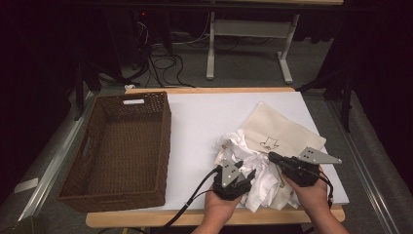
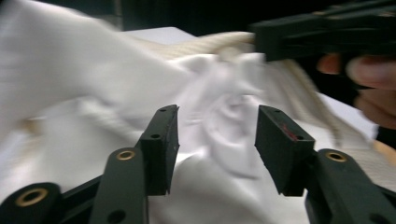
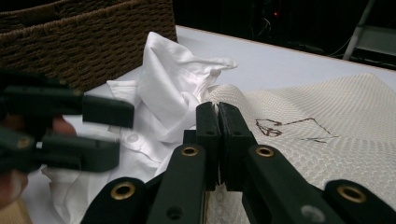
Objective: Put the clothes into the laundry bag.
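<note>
1. White shirt (image 1: pixel 253 183), crumpled, at the table's (image 1: pixel 204 122) near right edge, overlapping a cream bag (image 1: pixel 282 129).
2. Left gripper (image 2: pixel 215 140): jaws wide apart over the shirt, gripping nothing.
3. Right gripper (image 3: pixel 218 116): jaws closed at the bag's edge.
4. Wicker basket (image 1: pixel 122 146) at left; dark room.

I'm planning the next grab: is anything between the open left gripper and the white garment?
Nothing visible. The left gripper stands open right over the crumpled white garment, with bare cloth between its jaws. The right gripper is off to one side, jaws shut.
</note>
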Motion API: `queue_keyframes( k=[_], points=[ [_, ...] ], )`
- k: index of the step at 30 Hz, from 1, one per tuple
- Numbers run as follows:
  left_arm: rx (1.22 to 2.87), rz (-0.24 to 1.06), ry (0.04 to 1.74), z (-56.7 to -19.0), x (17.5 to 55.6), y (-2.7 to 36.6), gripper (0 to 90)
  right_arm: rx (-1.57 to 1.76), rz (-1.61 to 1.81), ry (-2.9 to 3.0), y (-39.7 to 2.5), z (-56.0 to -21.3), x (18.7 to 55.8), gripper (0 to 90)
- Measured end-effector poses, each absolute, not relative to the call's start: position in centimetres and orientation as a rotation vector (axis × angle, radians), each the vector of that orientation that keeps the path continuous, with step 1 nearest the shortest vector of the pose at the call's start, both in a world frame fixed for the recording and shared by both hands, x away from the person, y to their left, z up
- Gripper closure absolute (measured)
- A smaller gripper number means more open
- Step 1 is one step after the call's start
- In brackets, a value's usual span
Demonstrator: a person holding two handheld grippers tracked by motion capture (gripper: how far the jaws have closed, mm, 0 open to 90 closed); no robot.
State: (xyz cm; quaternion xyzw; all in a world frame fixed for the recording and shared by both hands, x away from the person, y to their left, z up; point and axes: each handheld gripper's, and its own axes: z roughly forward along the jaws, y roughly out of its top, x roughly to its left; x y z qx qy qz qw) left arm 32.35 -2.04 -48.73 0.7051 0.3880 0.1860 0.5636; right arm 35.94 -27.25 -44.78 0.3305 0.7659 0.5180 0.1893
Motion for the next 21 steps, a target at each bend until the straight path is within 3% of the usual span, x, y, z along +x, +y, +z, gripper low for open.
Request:
queue_keyframes(
  k=[7, 11, 13, 18, 21],
  points=[
    [1.614, 0.53, 1.022, -48.2, 34.5, 0.2, 28.5, 0.93, 1.455, 2.155, -27.2, -44.8, 36.0, 88.9],
    [1.649, 0.466, 1.069, -48.4, 36.3, -0.1, 22.8, 0.942, 1.459, 2.155, -27.1, -44.9, 36.0, 88.9],
    [1.664, 0.426, 1.067, -48.9, 36.8, -0.5, 30.5, 0.933, 1.456, 2.156, -27.1, -44.9, 36.0, 88.9],
    [1.643, 0.429, 1.048, -49.0, 36.8, -0.7, 71.9, 0.937, 1.454, 2.156, -27.1, -44.9, 36.1, 88.9],
    [1.66, 0.449, 1.026, -49.0, 36.1, -0.8, 82.1, 0.93, 1.455, 2.155, -27.1, -45.0, 36.1, 89.0]
  ],
)
